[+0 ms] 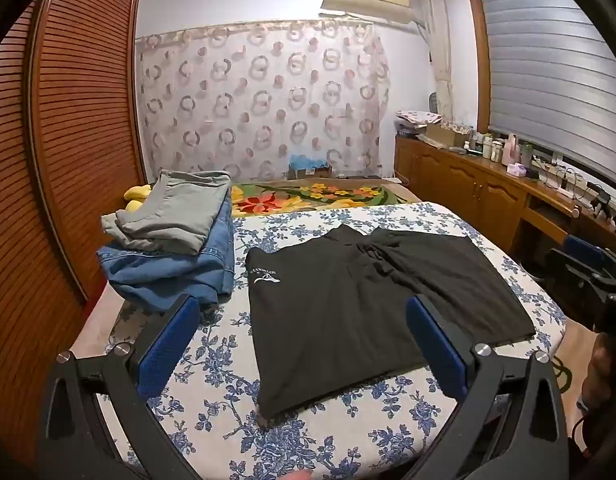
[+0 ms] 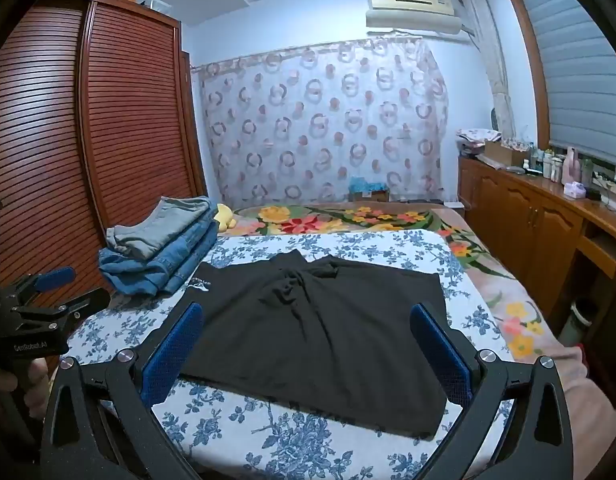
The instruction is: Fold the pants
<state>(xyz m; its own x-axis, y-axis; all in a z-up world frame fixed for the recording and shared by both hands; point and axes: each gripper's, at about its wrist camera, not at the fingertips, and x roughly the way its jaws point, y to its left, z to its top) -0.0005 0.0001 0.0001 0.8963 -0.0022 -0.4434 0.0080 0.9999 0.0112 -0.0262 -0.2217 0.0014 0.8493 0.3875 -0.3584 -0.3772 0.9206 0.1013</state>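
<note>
The small white logo on the black pants (image 1: 359,304) is too blurred to read, and the items crowded on the wooden desk (image 2: 547,208) under the window blind (image 1: 547,64) are too small to tell apart. A yellow plush toy (image 2: 224,215) is mostly hidden behind a stack of folded clothes (image 1: 176,240), grey on top of blue denim. The pants lie spread flat on the bed (image 1: 300,432), on its blue-flowered white sheet, with the stack just beside them toward a louvred wooden wardrobe (image 2: 108,120); a bright floral blanket (image 2: 347,216) covers the far end of the bed. A patterned curtain (image 1: 260,100) hangs on the back wall below an air conditioner (image 2: 411,8). The left tool (image 1: 304,348) hangs above the near part of the pants with its blue-padded fingers (image 1: 168,344) spread wide, gripping nothing. The right tool (image 2: 308,350) is likewise wide apart and empty above the near edge of the pants; whether either touches the cloth cannot be told. Each tool shows at the edge of the other's view.
</note>
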